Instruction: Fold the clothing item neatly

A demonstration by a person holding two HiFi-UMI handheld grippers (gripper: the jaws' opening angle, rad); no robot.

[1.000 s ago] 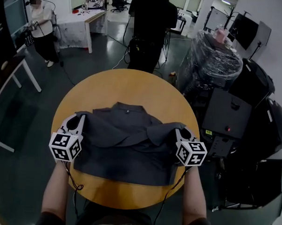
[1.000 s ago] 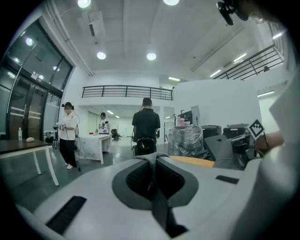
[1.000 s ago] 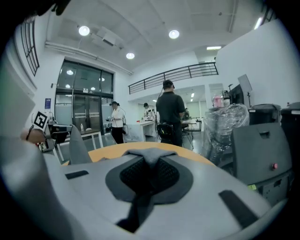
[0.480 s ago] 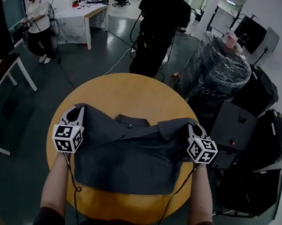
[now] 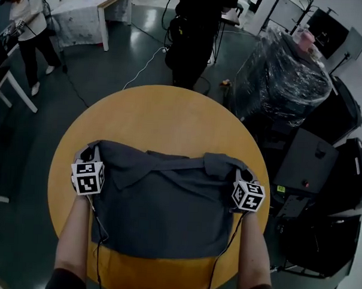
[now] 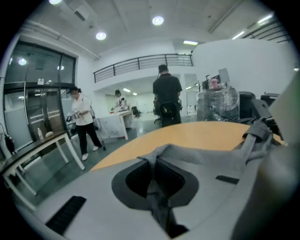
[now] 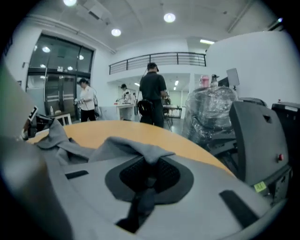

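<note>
A dark grey collared shirt (image 5: 160, 206) lies on the round wooden table (image 5: 164, 116), stretched between both grippers. My left gripper (image 5: 91, 152) is shut on the shirt's left shoulder corner; in the left gripper view the grey cloth (image 6: 187, 152) is pinched between the jaws. At the shirt's right shoulder corner my right gripper (image 5: 242, 173) is shut on the cloth (image 7: 140, 150), which bunches between its jaws. The collar (image 5: 168, 161) sits midway along the far edge. The hem hangs near the table's front edge.
A person in black (image 5: 195, 34) stands just beyond the table's far side. A plastic-wrapped bundle (image 5: 286, 73) and black cases (image 5: 305, 170) crowd the right. A white table (image 5: 91, 14) and another person (image 5: 24, 26) are at far left.
Both grippers have gone outward and down with the shirt's shoulders, pulling the top edge straight and laying the folded-over upper part flat on the table.
</note>
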